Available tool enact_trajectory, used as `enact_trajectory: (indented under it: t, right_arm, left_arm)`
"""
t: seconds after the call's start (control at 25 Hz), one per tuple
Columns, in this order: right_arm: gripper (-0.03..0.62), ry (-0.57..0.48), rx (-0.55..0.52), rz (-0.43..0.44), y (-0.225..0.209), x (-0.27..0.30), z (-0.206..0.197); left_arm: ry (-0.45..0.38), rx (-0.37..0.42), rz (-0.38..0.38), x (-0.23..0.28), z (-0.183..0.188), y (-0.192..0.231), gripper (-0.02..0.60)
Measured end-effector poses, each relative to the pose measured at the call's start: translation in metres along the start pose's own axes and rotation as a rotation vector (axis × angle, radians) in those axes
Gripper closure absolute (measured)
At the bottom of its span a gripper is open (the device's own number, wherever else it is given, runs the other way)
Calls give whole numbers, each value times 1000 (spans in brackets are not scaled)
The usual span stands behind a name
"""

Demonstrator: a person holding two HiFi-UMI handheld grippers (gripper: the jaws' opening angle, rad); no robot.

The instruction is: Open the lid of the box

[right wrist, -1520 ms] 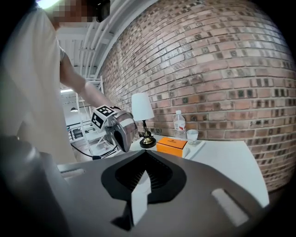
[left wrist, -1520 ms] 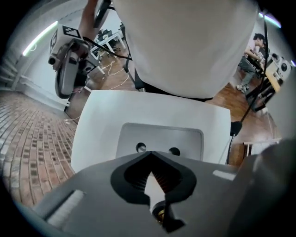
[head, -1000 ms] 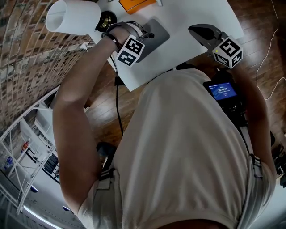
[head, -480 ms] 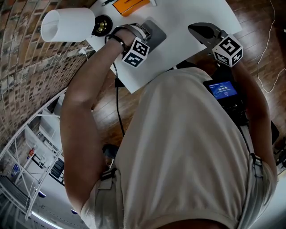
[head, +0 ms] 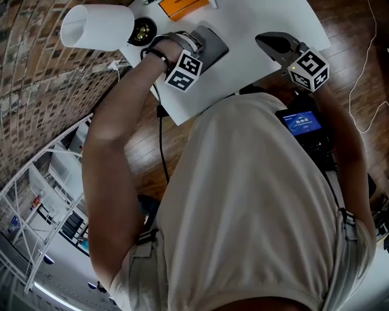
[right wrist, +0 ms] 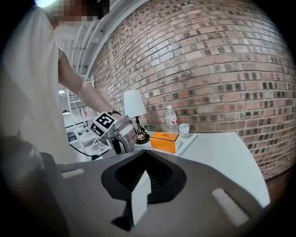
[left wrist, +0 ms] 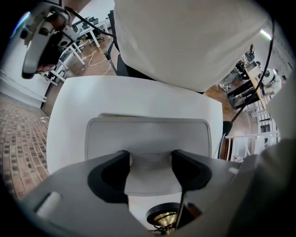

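The orange box (head: 182,5) lies closed at the table's far edge, also in the right gripper view as the orange box (right wrist: 168,140). My left gripper (head: 206,42) rests low over the white table (head: 255,18), a short way in front of the box, and points back toward the person. In its own view the left gripper (left wrist: 150,166) has its jaws apart and closing, with no box between them. My right gripper (head: 264,41) hovers at the table's near right. Its jaws (right wrist: 144,155) meet and hold nothing.
A lamp with a white shade (head: 97,27) and a brass base (head: 143,28) stands left of the box. A water bottle (right wrist: 170,119) and a glass (right wrist: 184,129) stand behind the box against the brick wall (right wrist: 222,69). The person's torso covers the near table edge.
The left gripper has shifted slightly to the right and turned a little. The right gripper has stayed in place.
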State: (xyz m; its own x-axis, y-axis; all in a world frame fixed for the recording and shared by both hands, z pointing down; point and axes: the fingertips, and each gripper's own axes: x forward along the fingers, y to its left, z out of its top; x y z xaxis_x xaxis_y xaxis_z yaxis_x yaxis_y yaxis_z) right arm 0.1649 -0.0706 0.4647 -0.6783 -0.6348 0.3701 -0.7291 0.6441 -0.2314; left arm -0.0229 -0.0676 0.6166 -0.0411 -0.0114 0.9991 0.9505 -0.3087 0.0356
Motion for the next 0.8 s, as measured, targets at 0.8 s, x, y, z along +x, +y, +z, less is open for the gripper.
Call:
enact_trajectory:
  t: [0.8]
  right_arm:
    - [592, 74, -158, 317, 70, 112, 27]
  left_arm:
    - [-104, -1093, 24, 10, -22, -178, 295]
